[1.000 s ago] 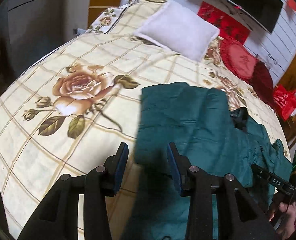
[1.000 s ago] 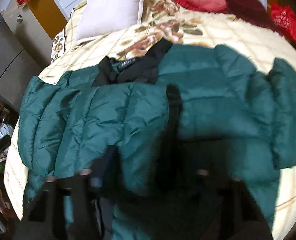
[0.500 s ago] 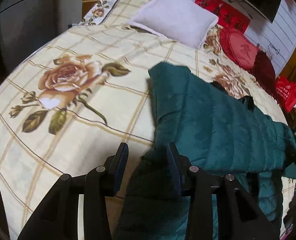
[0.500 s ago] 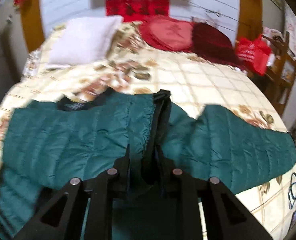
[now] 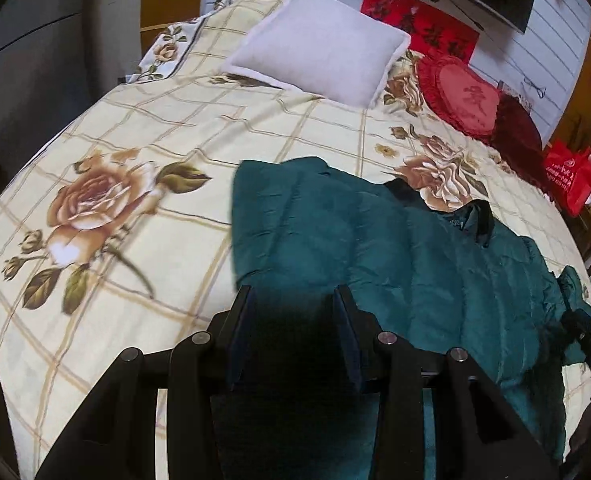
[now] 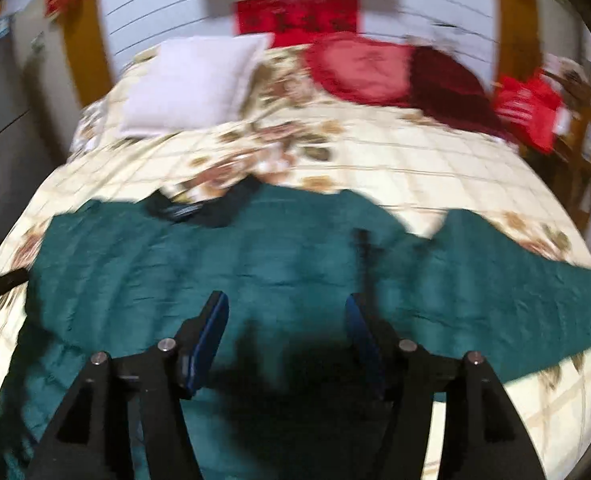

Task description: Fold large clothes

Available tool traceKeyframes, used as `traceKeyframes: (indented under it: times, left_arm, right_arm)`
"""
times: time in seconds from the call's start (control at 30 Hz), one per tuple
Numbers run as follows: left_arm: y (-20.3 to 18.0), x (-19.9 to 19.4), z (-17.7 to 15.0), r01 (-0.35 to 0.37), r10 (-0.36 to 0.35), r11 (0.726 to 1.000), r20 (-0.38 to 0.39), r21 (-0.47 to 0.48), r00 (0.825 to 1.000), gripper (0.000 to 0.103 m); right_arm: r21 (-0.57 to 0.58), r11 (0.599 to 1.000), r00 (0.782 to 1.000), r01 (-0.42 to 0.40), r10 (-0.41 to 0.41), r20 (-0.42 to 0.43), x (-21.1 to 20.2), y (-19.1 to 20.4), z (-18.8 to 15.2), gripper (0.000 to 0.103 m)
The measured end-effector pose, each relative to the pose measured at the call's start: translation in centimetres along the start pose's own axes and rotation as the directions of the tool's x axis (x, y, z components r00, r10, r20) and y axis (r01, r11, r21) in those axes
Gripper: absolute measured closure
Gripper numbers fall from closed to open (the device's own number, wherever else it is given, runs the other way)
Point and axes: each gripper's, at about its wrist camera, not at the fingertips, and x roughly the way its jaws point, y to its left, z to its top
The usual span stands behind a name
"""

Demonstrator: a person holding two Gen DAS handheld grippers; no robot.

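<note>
Teal quilted jacket (image 6: 295, 264) lying flat on the floral bedspread (image 5: 135, 128), long axis left-to-right across the right-wrist frame, dark collar (image 6: 215, 208) toward the pillow (image 6: 191, 84), one sleeve extended to lower right. Left gripper (image 5: 291, 320) and right gripper (image 6: 287, 320): jaws spread, holding nothing.

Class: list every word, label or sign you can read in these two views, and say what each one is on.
Nothing reads clearly.
Red wall banner: dark characters, too blurred.
Red heart cushion: one character, unclear.
Red bag: white print, too small.
Jacket collar label: too small.
</note>
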Motion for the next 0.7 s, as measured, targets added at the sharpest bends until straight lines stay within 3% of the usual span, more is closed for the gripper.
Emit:
traceKeyframes:
  times: [0.2, 0.37, 0.47, 0.57, 0.7]
  left_arm:
    - [-1.7, 3.0, -0.4, -0.063, 0.064, 0.997, -0.013, 0.047, 0.998, 0.081]
    - [-1.7, 4.3, -0.8, -0.064, 0.065, 0.996, -0.002, 0.057, 0.998, 0.079]
    - [-2.0, 4.5, -0.9, -0.086, 0.086, 0.993, 0.0, 0.082, 0.996, 0.079]
    - [-2.1, 4.5, -1.0, -0.098, 0.098, 0.991, 0.005, 0.09, 0.995, 0.079]
    - [-2.1, 4.6, -1.1, -0.097, 0.096, 0.992, 0.014, 0.079, 0.995, 0.079]
  right_arm:
    - [-0.052, 0.998, 0.996, 0.03, -0.035, -0.082, 6.1, 1.9, 0.6, 0.039]
    - [-0.07, 0.995, 0.995, 0.076, -0.081, -0.067, 8.1, 2.2, 0.5, 0.039]
    - [-0.067, 0.994, 0.992, 0.081, -0.086, -0.087, 7.4, 2.2, 0.7, 0.04]
    - [-0.036, 0.999, 0.998, 0.041, -0.042, -0.044, 4.3, 2.1, 0.7, 0.039]
    - [-0.091, 0.996, 0.998, 0.012, -0.017, -0.053, 2.4, 3.1, -0.2, 0.039]
